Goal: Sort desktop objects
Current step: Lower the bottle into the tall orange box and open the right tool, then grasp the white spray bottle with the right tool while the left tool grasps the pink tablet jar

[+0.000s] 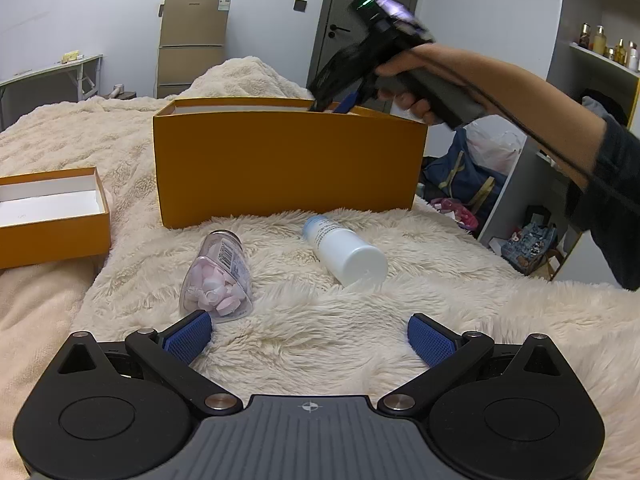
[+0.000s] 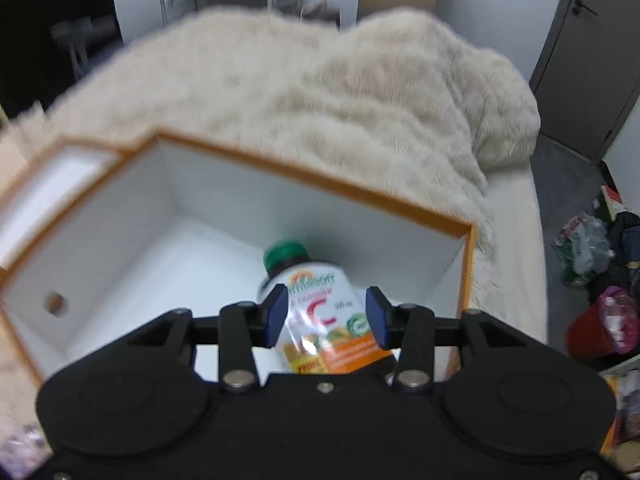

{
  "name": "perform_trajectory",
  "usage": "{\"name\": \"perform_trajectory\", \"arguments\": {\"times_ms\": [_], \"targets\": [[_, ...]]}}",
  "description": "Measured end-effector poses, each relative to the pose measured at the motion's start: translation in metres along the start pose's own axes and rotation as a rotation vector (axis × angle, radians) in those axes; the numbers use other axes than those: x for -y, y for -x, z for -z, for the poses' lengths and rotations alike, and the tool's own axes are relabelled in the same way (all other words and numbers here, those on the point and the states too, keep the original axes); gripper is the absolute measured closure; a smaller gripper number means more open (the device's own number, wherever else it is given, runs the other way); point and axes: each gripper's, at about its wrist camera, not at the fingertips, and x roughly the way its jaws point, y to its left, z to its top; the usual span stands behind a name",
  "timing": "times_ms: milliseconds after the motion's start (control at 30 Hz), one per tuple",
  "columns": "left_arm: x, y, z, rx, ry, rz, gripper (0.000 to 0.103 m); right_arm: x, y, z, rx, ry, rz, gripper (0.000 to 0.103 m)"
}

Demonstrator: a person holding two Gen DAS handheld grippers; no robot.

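Trouble from here would come mostly from our right claw (image 2: 327, 316), which hangs inside the mouth of the big orange box (image 1: 288, 168) with the vitamin bottle (image 2: 320, 316) between its pads. We cannot tell for sure whether the pads press the label or stand just clear of it; there seems to be a sliver of gap on each side, so we judge the bottle released and lying on the box floor. If it is not, lifting away could drag it out again, or a finger could catch the box wall and tip the box on the soft blanket (image 1: 320, 340).

Our left claw (image 1: 310, 338) rests open and empty low over the bed. The clear jar of pink pieces (image 1: 218, 280) lies just beside its left pad, and the white bottle (image 1: 344, 252) lies on its side further ahead. Both are round and could roll off the fur when nudged.
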Motion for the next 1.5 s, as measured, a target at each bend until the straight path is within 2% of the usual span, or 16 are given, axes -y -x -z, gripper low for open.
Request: {"name": "perform_trajectory", "arguments": {"times_ms": [33, 67, 100, 133, 233, 400, 567, 667, 733, 767, 800, 833, 933, 1000, 1267, 1500], "targets": [[0.0, 0.0, 0.0, 0.0, 0.0, 0.0, 0.0, -0.001, 0.008, 0.002, 0.014, -0.006, -0.031, 0.042], [0.0, 0.0, 0.0, 0.0, 0.0, -0.001, 0.0, -0.002, 0.027, 0.008, 0.049, -0.016, -0.095, 0.029], [0.001, 0.0, 0.0, 0.0, -0.001, -0.001, 0.0, -0.004, 0.043, 0.014, 0.089, -0.022, -0.139, 0.008], [0.001, 0.0, 0.0, 0.0, -0.002, -0.002, 0.0, -0.008, 0.057, 0.021, 0.13, -0.025, -0.165, 0.001], [0.001, -0.001, 0.0, -0.001, -0.001, -0.001, 0.0, -0.017, 0.081, 0.036, 0.182, -0.025, -0.191, 0.0], [0.003, -0.002, -0.001, -0.007, -0.007, -0.009, 0.0, -0.024, 0.086, 0.043, 0.202, 0.001, -0.198, 0.0], [0.006, -0.004, -0.002, -0.014, -0.016, -0.017, 0.0, -0.058, 0.062, 0.049, 0.139, 0.155, -0.232, 0.0], [0.005, -0.004, -0.002, -0.015, -0.014, -0.015, 0.0, -0.073, 0.038, 0.047, 0.072, 0.21, -0.227, 0.0], [0.004, -0.004, -0.002, -0.014, -0.012, -0.012, 0.0, -0.079, 0.022, 0.05, 0.019, 0.226, -0.233, 0.008], [0.003, -0.004, -0.002, -0.013, -0.011, -0.011, 0.0, -0.082, 0.014, 0.051, -0.008, 0.234, -0.235, 0.025], [0.003, -0.004, -0.002, -0.013, -0.01, -0.011, 0.0, -0.085, 0.007, 0.053, -0.034, 0.242, -0.238, 0.035], [0.003, -0.004, -0.001, -0.013, -0.01, -0.011, 0.0, -0.088, 0.001, 0.054, -0.057, 0.248, -0.244, 0.035], [0.003, -0.004, -0.001, -0.011, -0.01, -0.011, 0.0, -0.086, 0.01, 0.058, -0.062, 0.242, -0.306, 0.054], [0.004, -0.004, -0.002, -0.011, -0.01, -0.011, 0.0, -0.085, 0.016, 0.059, -0.065, 0.235, -0.35, 0.07], [0.006, -0.001, -0.002, -0.001, -0.016, -0.014, 0.0, -0.071, 0.027, 0.058, -0.092, 0.164, -0.502, 0.074], [0.003, -0.001, -0.001, 0.008, -0.013, -0.014, 0.0, -0.083, 0.05, 0.063, -0.044, 0.239, -0.431, 0.068]]}}
